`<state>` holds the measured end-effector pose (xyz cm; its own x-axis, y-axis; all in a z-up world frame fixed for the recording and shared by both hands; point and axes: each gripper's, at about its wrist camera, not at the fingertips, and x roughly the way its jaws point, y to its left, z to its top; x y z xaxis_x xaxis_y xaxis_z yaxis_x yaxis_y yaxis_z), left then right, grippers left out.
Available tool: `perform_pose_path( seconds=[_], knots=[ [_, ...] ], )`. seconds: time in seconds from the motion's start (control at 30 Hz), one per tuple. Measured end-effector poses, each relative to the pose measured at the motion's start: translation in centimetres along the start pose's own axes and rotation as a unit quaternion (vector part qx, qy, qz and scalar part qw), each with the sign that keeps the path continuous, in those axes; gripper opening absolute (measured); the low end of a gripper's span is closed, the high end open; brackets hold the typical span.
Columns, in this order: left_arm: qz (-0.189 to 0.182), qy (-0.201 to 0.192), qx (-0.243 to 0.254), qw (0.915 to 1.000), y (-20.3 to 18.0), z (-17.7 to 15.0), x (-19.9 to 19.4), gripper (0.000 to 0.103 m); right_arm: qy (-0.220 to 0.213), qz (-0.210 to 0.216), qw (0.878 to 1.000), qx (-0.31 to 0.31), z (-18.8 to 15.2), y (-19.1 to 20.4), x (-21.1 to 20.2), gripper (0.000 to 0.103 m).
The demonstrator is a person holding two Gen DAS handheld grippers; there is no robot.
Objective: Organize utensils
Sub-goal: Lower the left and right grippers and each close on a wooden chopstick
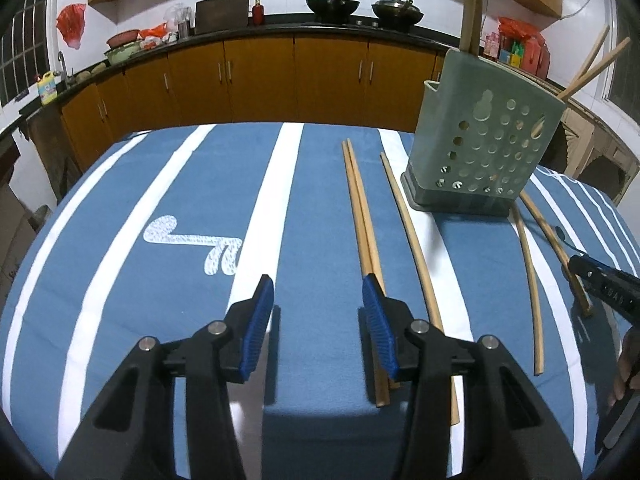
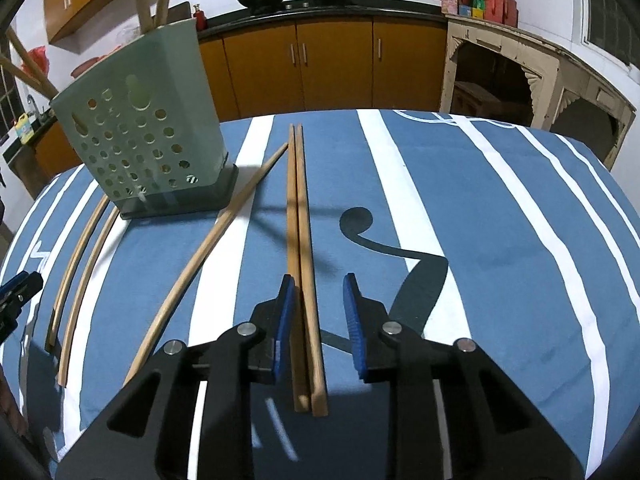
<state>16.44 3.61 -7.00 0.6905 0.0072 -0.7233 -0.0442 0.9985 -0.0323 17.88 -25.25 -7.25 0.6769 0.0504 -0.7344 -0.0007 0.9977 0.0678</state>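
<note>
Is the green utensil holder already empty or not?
Not empty: chopsticks stick up from the green utensil holder; more lean out at its side.

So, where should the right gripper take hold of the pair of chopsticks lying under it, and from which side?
Grip the pair of chopsticks near their thick near ends, coming straight down from above. They lie flat, side by side, and run along the right gripper, whose open fingers can close across both. One stick lies very close to the other finger, so probably shift slightly left first.

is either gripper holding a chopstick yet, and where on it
Nothing is held. The left gripper is open over the cloth. The right gripper is open around the near ends of the paired chopsticks, not closed on them.
</note>
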Motion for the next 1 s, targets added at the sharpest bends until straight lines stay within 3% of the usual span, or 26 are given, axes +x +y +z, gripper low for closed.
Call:
perform_pose_path(
  seconds=[0.1, 0.3, 0.6, 1.0],
  knots=[
    [-0.007, 0.006, 0.003, 1.0, -0.3, 0.0, 0.3, 0.041, 0.015, -0.005, 1.0, -0.007, -0.1, 0.3, 0.4, 0.015],
    [-0.027, 0.017, 0.001, 0.9995, -0.8, -0.1, 0.9, 0.034, 0.014, 0.002, 1.0, 0.012, -0.3, -0.5, 0.2, 0.015],
    [-0.039, 0.024, 0.0, 0.999, -0.7, -0.2, 1.4, 0.034, -0.005, 0.019, 0.999, 0.044, 0.4, -2.0, -0.5, 0.015],
    [-0.045, 0.028, 0.003, 0.9986, -0.7, -0.2, 1.6, 0.034, 0.013, -0.013, 1.0, 0.0, -0.1, -1.2, 0.6, 0.015]
  ],
)
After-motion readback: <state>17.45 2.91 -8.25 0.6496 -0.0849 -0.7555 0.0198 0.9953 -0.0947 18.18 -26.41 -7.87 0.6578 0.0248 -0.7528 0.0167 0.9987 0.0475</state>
